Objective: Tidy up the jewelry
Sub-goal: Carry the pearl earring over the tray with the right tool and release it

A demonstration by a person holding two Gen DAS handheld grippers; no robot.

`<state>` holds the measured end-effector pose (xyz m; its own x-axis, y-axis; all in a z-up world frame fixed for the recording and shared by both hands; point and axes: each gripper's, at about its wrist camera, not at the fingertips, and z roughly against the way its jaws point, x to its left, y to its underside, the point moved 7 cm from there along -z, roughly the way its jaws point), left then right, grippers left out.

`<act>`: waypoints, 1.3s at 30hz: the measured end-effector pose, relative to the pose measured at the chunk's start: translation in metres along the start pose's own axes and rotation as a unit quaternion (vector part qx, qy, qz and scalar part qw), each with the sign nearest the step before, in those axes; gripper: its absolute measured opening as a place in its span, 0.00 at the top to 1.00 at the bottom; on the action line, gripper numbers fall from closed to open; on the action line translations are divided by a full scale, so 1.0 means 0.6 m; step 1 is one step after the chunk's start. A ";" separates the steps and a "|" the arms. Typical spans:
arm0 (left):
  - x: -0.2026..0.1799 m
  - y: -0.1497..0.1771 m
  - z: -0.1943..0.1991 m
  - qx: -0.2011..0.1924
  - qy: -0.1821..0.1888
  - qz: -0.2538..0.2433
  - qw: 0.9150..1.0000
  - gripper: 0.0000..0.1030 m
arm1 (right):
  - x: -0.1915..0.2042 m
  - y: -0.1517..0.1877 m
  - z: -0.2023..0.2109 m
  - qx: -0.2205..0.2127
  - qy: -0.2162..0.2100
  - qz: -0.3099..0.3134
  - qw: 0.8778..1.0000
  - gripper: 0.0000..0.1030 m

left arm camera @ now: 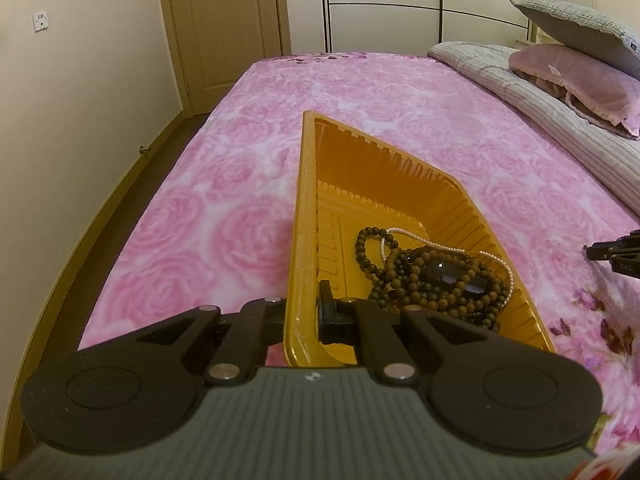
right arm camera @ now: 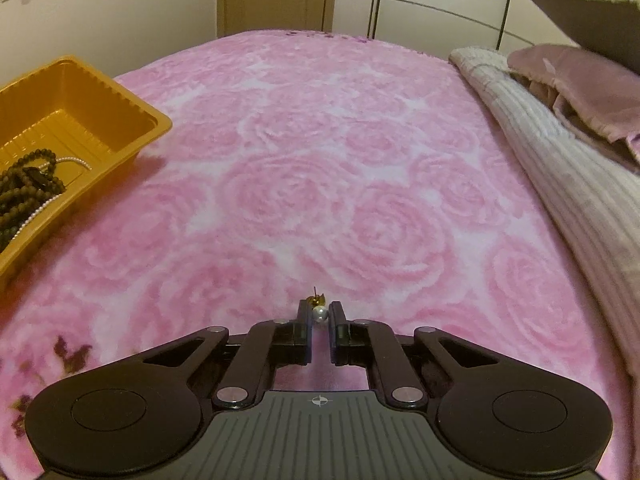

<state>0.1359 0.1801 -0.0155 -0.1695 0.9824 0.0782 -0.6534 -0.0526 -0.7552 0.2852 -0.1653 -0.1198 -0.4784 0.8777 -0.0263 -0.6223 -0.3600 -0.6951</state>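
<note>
1. Earring (right arm camera: 318, 309), a pearl on a gold stud, is sitting pinched between the fingertips of the right gripper (right arm camera: 319, 314), low over the bed (right arm camera: 320, 160), near its front edge in the right wrist view.
2. Both right fingers are pressing on the pearl from either side; the gold post is sticking up just beyond the tips.
3. Left gripper (left arm camera: 304, 304) is clenching the near wall of the tray (left arm camera: 304, 208), one finger outside the wall and the other inside it.
4. Inside the tray's near end, dark beads (left arm camera: 404, 276) are lying in a heap, with a thin pearl strand (left arm camera: 492, 256) looping over and around them and a glossy black piece (left arm camera: 452, 276) sitting on top.
5. The tray's far end is lying bare, and the tray is resting toward the bed's left edge.
6. The right gripper is showing at the right edge of the left wrist view, well apart from the tray.
7. Along the bed's right edge, a folded striped quilt (right arm camera: 560, 168) is lying with a pink pillow (right arm camera: 580, 88) on it and a grey pillow (left arm camera: 580, 32) above that.
8. Beyond the far edge, a door (left arm camera: 228, 28) and wardrobe (left arm camera: 384, 4) are standing against the wall.
</note>
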 end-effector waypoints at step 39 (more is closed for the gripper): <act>0.003 0.004 0.001 -0.005 0.007 0.011 1.000 0.95 | 0.310 -0.077 0.132 -0.042 -0.223 0.130 0.965 0.92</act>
<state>0.1337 0.1814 -0.0165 -0.1744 0.9833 0.0525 -0.6420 -0.0731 -0.7632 0.1759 -0.0101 -0.0356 -0.8422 0.5315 0.0910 -0.4022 -0.5068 -0.7625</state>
